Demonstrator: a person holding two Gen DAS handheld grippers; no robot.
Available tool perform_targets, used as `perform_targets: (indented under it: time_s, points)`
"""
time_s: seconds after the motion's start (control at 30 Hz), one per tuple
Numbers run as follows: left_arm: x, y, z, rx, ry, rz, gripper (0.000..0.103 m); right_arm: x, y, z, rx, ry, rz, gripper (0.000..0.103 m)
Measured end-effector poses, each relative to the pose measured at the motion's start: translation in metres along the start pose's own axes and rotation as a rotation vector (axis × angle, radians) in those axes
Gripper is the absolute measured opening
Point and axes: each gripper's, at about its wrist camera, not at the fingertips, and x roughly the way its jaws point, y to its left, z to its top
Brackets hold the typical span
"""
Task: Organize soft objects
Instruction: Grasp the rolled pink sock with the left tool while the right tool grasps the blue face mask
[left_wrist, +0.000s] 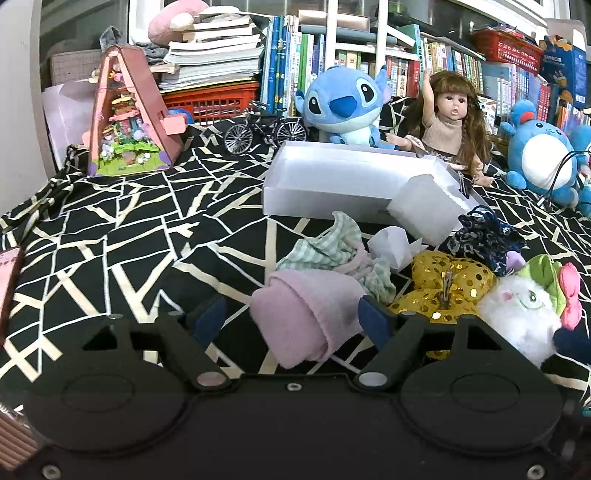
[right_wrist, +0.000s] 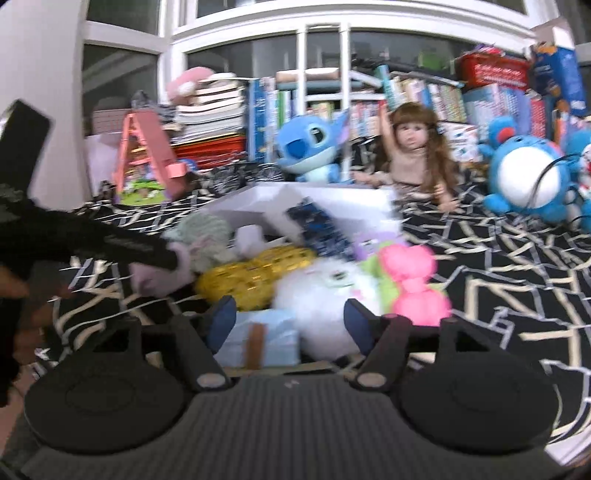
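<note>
The left gripper (left_wrist: 291, 317) is standing with its two blue-padded fingers spread wide, and a rolled pink sock (left_wrist: 310, 314) is lying between them on the black-and-cream patterned cloth (left_wrist: 147, 229); its far side is sitting against the right pad, while a clear gap is showing at the left pad. The sock is appearing as a soft, pale lilac-pink bundle, folded over itself with a cuffed end pointing toward the camera. Just behind it, a green checked cloth (left_wrist: 332, 247) is lying crumpled, and beside it to the right a gold sequined cushion (left_wrist: 443, 284), a navy patterned pouch (left_wrist: 484, 236) and a white fluffy plush (left_wrist: 517, 310) with a pink bow are crowding together in one heap. Farther back, a shallow white box (left_wrist: 332, 177) is sitting open on the cloth, its visible floor showing bare, with a white lid-like piece (left_wrist: 424, 210) leaning at its right end. In the blurred right wrist view, the right gripper (right_wrist: 290, 321) is likewise holding its fingers apart, with the white fluffy plush and a pale blue soft item (right_wrist: 266, 339) lying between them; whether either pad is touching them cannot be told. The left gripper is entering that view from the left, its tip meeting the pink sock (right_wrist: 159, 273). A blue plush (left_wrist: 343, 103) and a doll (left_wrist: 447, 118) are sitting behind the box.
</note>
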Motion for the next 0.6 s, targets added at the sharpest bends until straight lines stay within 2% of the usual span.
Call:
perform_targets:
  time_s: [0.17, 0.37, 0.6]
  points:
    - [0.012, -0.003, 0.003, -0.015, 0.017, -0.019, 0.079, 0.004, 0.014, -0.005, -0.015, 0.03, 0.045, 0.088]
    - [0.021, -0.007, 0.0, -0.021, 0.029, -0.019, 0.083, 0.014, 0.02, -0.009, -0.026, 0.072, 0.04, 0.089]
    - [0.026, -0.006, 0.0, -0.048, 0.041, -0.05, 0.086, 0.022, 0.024, -0.01, -0.027, 0.082, 0.043, 0.092]
